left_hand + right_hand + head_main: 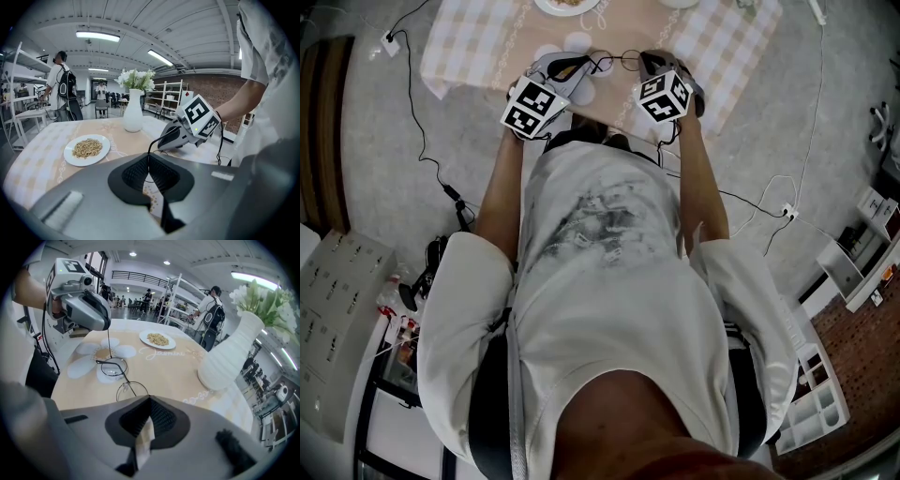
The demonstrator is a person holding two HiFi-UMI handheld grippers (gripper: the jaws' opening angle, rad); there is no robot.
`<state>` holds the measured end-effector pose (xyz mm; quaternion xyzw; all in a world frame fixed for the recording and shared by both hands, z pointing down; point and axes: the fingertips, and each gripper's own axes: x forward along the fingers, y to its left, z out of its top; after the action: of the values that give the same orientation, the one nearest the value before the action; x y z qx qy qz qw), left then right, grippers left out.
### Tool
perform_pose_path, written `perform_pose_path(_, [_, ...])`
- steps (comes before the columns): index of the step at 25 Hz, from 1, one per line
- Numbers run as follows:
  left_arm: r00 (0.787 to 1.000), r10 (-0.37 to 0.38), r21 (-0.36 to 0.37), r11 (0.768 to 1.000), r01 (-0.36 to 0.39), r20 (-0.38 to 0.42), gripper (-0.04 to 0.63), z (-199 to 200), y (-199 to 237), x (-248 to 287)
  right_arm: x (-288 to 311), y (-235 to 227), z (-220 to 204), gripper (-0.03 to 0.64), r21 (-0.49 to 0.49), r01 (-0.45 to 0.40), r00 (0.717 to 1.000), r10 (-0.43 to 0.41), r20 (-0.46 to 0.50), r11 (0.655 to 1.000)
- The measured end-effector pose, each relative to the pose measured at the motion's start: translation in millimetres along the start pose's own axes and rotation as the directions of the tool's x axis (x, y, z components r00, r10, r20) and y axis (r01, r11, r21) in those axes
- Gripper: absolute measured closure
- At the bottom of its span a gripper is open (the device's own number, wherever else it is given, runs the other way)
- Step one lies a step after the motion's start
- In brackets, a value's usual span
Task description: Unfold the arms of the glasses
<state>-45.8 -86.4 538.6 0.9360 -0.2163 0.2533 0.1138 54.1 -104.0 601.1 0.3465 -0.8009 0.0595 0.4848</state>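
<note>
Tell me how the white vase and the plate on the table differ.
The vase stands tall and upright; the plate lies low and flat. The vase holds white flowers; the plate holds a heap of brownish, grain-like food. Both are white and rest on the same tablecloth.

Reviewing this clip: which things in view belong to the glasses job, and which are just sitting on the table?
In the job: glasses; left hand-held gripper, shut on one arm; right hand-held gripper, shut on the other.
Lying about: plate of grain-like food; white vase with flowers; tablecloth.
</note>
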Motion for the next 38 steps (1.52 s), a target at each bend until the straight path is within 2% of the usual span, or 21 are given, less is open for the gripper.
perform_pose_path(10, [1.000, -0.023, -0.012, 1.000, 0.023, 0.010, 0.583, 2, -3, 4, -1, -1, 1, 0.601, -0.008, 0.073, 0.997, -0.073, 0.008, 0.997])
perform_pose_path(20, [0.999, -0.030, -0.014, 0.999, 0.031, 0.017, 0.583, 6, -4, 1, -11, 9, 14, 0.600, -0.045, 0.081, 0.995, -0.079, 0.065, 0.996])
perform_pose_path(28, [0.999, -0.037, -0.010, 0.999, 0.037, 0.005, 0.583, 2, -6, 2, -18, 29, 29, 0.599, -0.103, 0.055, 0.991, -0.042, 0.124, 0.993])
perform_pose_path(35, [0.999, -0.032, -0.011, 0.999, 0.032, 0.024, 0.583, 8, -8, 1, -21, 50, 37, 0.598, -0.158, 0.016, 0.989, 0.008, 0.150, 0.987])
perform_pose_path(37, [0.999, -0.034, -0.010, 0.999, 0.034, 0.015, 0.583, 6, -9, 1, -22, 55, 38, 0.587, -0.170, 0.008, 0.988, 0.018, 0.154, 0.985])
perform_pose_path(38, [0.999, -0.034, -0.009, 0.999, 0.034, 0.007, 0.583, 4, -9, 0, -22, 57, 38, 0.554, -0.177, 0.004, 0.988, 0.024, 0.155, 0.984])
